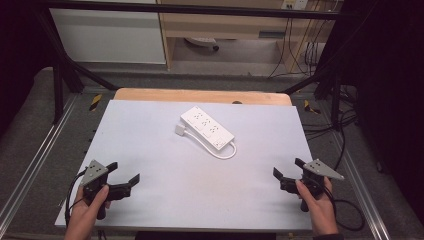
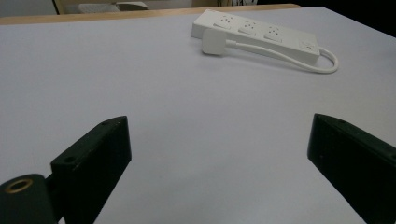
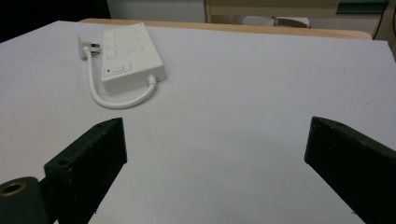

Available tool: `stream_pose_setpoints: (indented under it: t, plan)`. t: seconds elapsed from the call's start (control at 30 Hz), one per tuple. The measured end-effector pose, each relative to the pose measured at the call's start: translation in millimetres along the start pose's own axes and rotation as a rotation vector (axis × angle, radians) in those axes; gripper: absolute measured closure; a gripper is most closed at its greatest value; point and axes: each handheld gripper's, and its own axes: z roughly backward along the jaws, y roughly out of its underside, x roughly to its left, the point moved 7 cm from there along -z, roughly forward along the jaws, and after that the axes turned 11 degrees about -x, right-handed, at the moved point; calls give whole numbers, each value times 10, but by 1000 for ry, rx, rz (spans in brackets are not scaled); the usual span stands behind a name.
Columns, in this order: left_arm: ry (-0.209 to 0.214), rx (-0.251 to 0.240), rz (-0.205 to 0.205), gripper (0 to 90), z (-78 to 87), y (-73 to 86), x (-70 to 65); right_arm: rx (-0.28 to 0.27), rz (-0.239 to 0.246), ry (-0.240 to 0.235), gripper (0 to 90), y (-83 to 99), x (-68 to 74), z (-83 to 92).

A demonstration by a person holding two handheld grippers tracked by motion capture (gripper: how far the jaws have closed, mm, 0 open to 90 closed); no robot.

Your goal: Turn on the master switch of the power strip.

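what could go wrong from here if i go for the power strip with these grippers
1. The power strip lies flat and looks wide; the open left gripper may slip off or push it instead of gripping.
2. Its short cable loops back to the plug beside the strip; lifting the body could drag or swing the plug.
3. The right gripper approaching the cable end could snag that loop.

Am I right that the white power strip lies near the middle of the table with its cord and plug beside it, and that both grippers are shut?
Not quite: both grippers are open. The left gripper and right gripper show their jaws spread wide in each gripper view and in the high view. The rest holds: the white power strip lies near the middle of the table, with its cord and plug beside it.
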Motion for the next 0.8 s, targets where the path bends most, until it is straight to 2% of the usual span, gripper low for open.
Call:
stream_pose_setpoints:
  t: [0.2,0.27,0.43,0.57,0.67,0.8]
  plan:
    - [3,3,-3,62,-4,0,-11,28,-14,-7,61,114,17,-51]
    - [5,1,-5,62,-2,-3,-13,56,-8,5,63,174,43,-89]
    - [6,3,-3,62,-7,0,-17,103,16,-27,57,258,162,-196]
    - [5,5,-5,62,-12,2,-17,122,23,-37,56,291,200,-262]
    - [6,5,-4,62,-11,1,-16,149,72,-7,61,328,171,-324]
    - [5,5,-3,62,-17,2,-17,190,56,13,59,352,123,-394]
